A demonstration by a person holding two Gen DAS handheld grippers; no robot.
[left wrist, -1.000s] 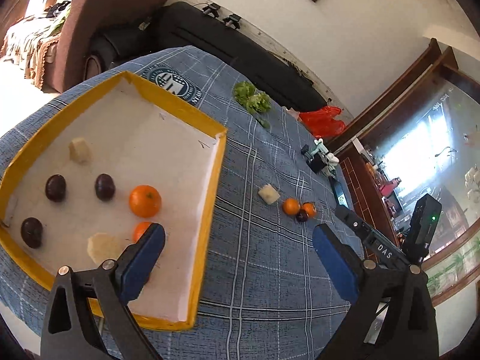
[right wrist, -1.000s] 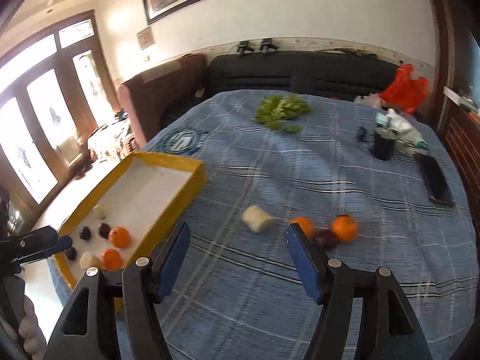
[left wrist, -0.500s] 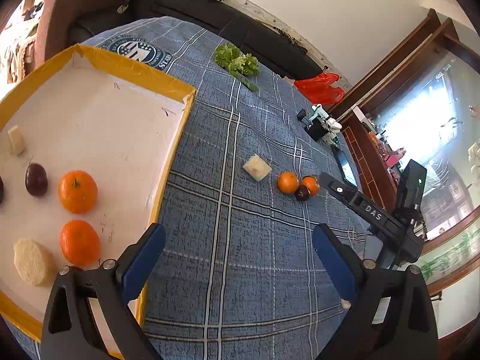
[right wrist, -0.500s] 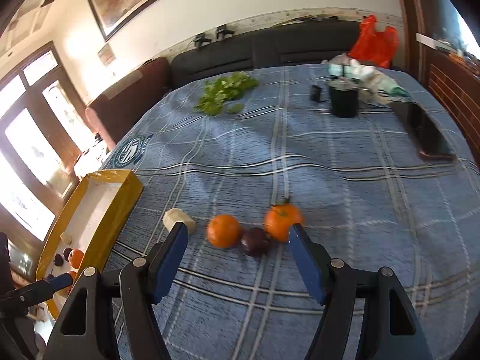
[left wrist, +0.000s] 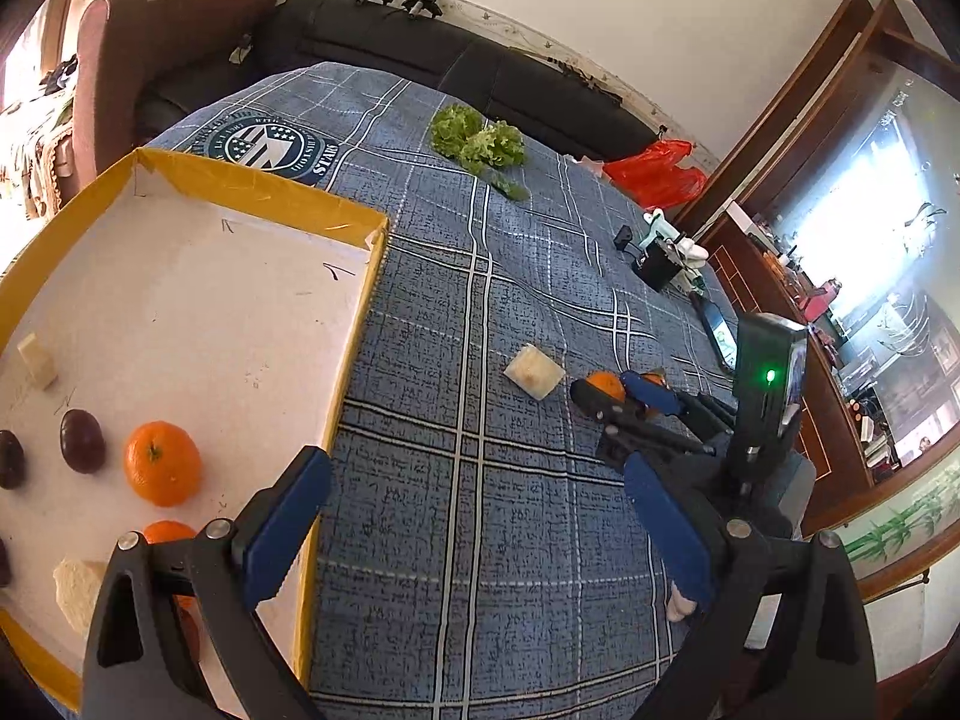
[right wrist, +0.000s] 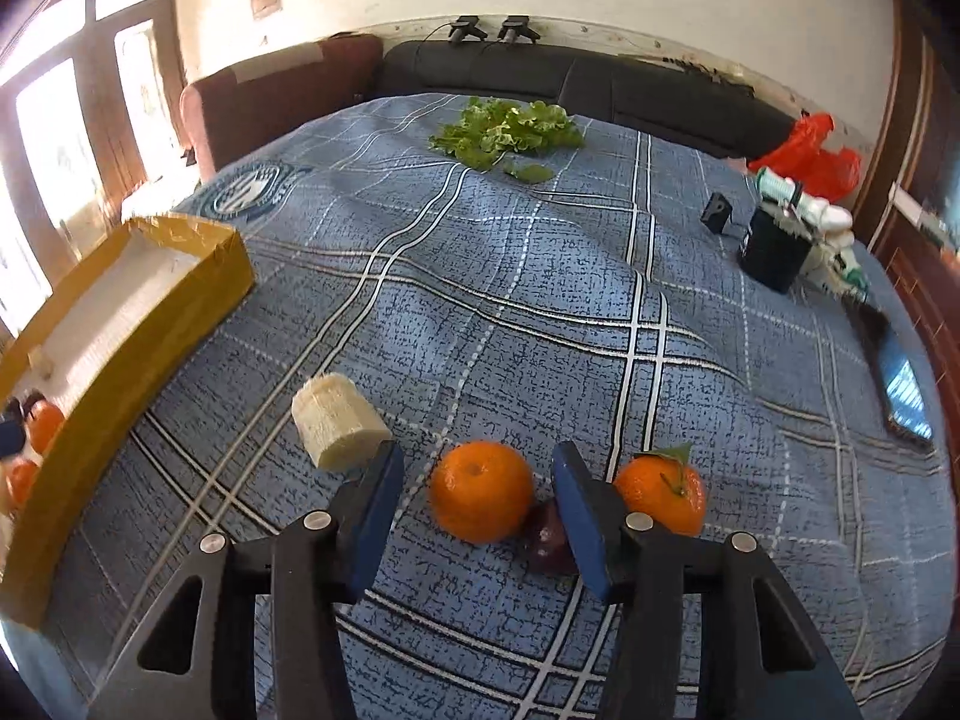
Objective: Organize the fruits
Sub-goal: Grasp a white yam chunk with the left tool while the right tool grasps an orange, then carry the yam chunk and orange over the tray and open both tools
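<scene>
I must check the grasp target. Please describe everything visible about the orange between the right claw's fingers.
The orange is round, bright and dimpled, without a leaf. It lies on the blue checked cloth, between the right claw fingers, whose jaws have just been closing; gaps remain at both sides. A dark plum touches it.

Right tool (left wrist: 612,399) straddles an orange (left wrist: 603,385) beside the tray (left wrist: 354,324).

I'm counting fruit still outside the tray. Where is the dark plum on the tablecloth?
In the right wrist view, the plum lies low and centre-right on the cloth, tucked between two oranges, partly hidden by the right gripper's right finger.
</scene>
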